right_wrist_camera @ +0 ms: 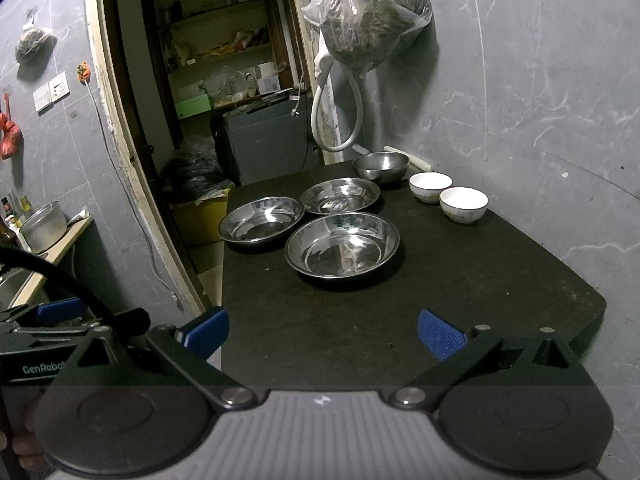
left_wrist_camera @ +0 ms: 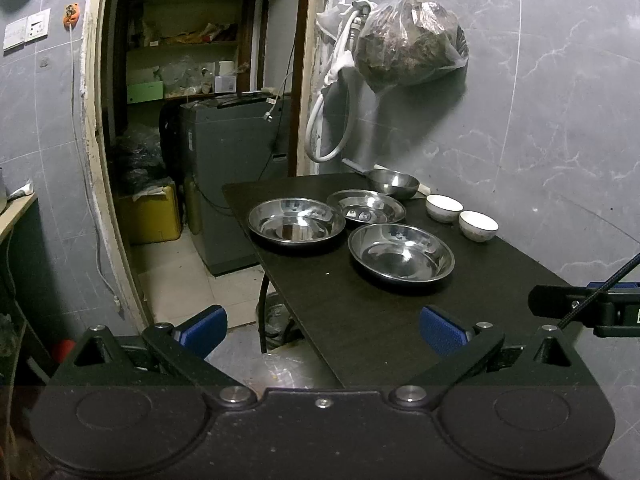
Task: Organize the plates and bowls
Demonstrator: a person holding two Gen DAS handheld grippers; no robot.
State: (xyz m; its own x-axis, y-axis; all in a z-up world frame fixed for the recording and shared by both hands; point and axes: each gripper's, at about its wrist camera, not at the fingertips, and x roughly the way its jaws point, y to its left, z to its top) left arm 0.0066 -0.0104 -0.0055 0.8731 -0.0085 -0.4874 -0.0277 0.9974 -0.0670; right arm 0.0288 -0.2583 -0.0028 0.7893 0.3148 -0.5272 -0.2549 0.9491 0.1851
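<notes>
Both claws are spread wide and carry nothing. The left gripper [left_wrist_camera: 323, 330] fills the bottom of its own frame, its blue-padded fingertips [left_wrist_camera: 204, 328] straddling the near left edge of the dark rectangular table [left_wrist_camera: 360, 320]. The right gripper [right_wrist_camera: 323, 332] sits likewise at the bottom of its frame, over the near end of the same table, with the left gripper's blue pad showing at the lower left of that picture.

All the dishes lie beyond the claws, in the middle of each frame, well apart from the fingertips. Nearest is a shallow round steel plate [right_wrist_camera: 342, 245], just above the centre gap of the right gripper. To its left and slightly farther stands a second shallow steel plate [right_wrist_camera: 261, 223], and behind them a third steel plate [right_wrist_camera: 340, 195]; the three rims appear to nearly touch. At the far end of the table, by the grey marbled wall [right_wrist_camera: 540, 80], sits a small deep steel bowl [right_wrist_camera: 381, 166]. To the right of the plates stand two small white ceramic bowls [right_wrist_camera: 463, 204], side by side and upright.
</notes>
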